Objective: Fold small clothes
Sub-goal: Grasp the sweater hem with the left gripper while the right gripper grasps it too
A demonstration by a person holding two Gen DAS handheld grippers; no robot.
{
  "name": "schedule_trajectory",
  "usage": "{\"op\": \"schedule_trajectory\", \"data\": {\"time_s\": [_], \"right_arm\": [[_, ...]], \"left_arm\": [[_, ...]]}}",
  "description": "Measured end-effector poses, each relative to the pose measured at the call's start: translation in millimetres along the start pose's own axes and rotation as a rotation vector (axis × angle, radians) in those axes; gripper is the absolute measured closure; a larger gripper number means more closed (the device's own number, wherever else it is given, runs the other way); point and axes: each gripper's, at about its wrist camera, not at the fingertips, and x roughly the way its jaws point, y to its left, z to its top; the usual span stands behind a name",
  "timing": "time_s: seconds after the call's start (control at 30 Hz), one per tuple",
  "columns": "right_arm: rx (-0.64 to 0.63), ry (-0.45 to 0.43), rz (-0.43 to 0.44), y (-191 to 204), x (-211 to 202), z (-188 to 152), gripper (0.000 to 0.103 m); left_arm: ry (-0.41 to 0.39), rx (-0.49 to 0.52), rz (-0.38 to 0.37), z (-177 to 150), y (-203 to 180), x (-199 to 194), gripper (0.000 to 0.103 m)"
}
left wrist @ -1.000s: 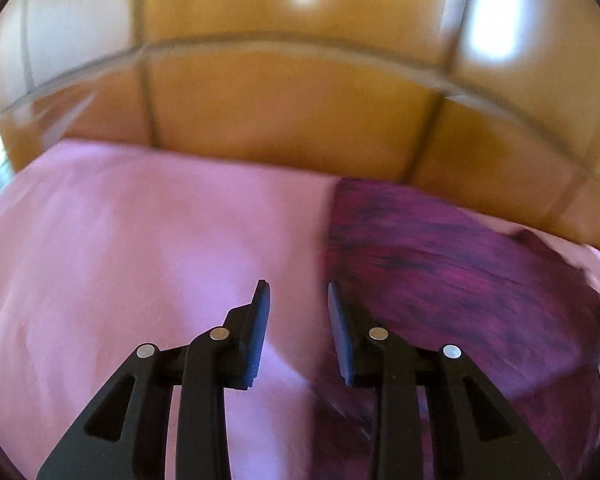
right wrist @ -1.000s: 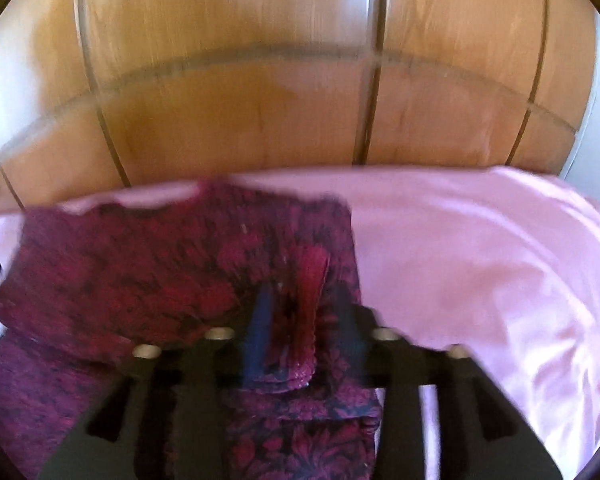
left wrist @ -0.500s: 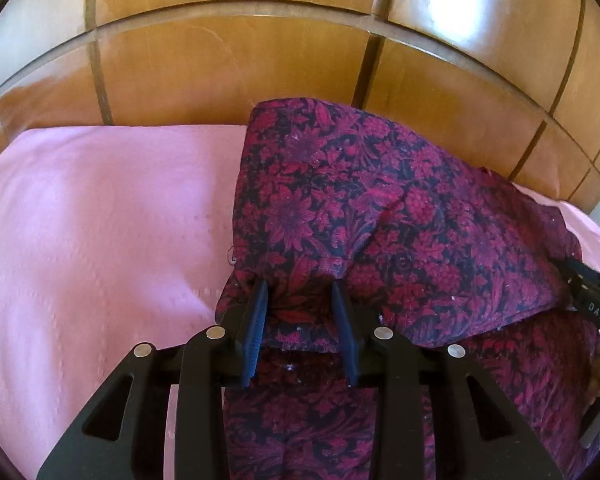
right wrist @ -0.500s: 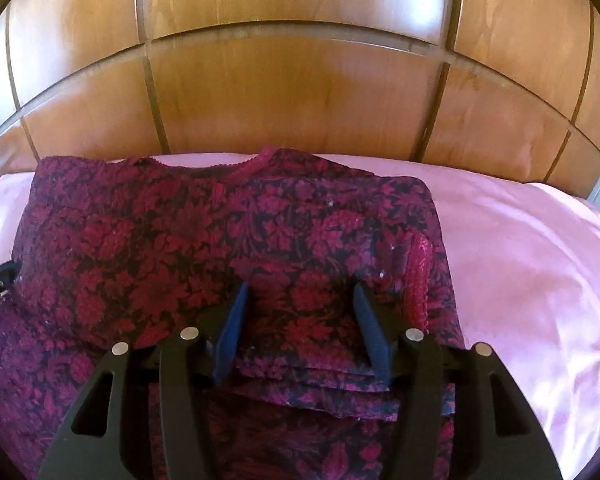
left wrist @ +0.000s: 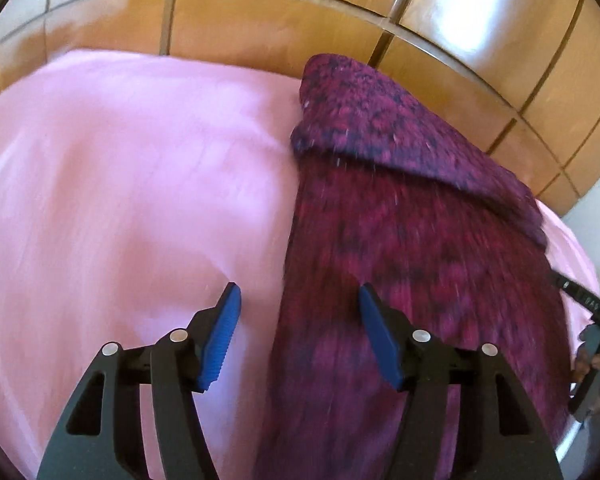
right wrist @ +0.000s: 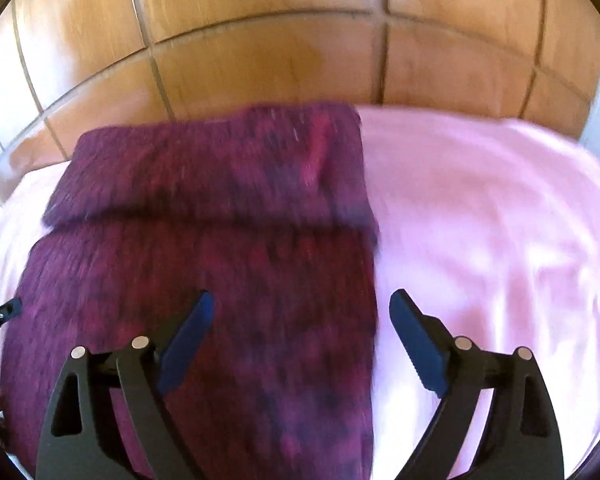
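Observation:
A dark red flowered garment (left wrist: 412, 240) lies on the pink bedsheet (left wrist: 120, 184) with its far end folded back over itself. My left gripper (left wrist: 300, 300) hangs above the garment's left edge, its jaws opening, nothing pressed between the blue pads. In the right wrist view the same garment (right wrist: 220, 260) shows its folded flap at the far end. My right gripper (right wrist: 302, 308) stands over the garment's right edge, its jaws opening wide and free of cloth. Both views are blurred by motion.
A glossy wooden panelled headboard (left wrist: 260, 20) rises right behind the bed. Pink sheet (right wrist: 492, 220) spreads to the right of the garment. The other gripper's tip and a hand (left wrist: 592, 344) show at the right edge of the left wrist view.
Both grippers let go of the folded flap and drew back toward me. Their jaws widened. The flap now lies flat on the garment's far end.

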Motion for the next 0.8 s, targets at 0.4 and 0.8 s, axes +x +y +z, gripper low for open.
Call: {"op": "schedule_trajectory", "data": {"time_s": [0.4,0.8], "right_arm": [[0.124,0.127,0.241,-14,-83,-132,0.055],[0.141,0.074,0.422,-4,-134,-128,0.086]], "left_arm": [[0.107,0.019,-0.154,-100,19,-73,0.055],[0.081,0.04,-0.308,-91,16,-114,0.088]]}}
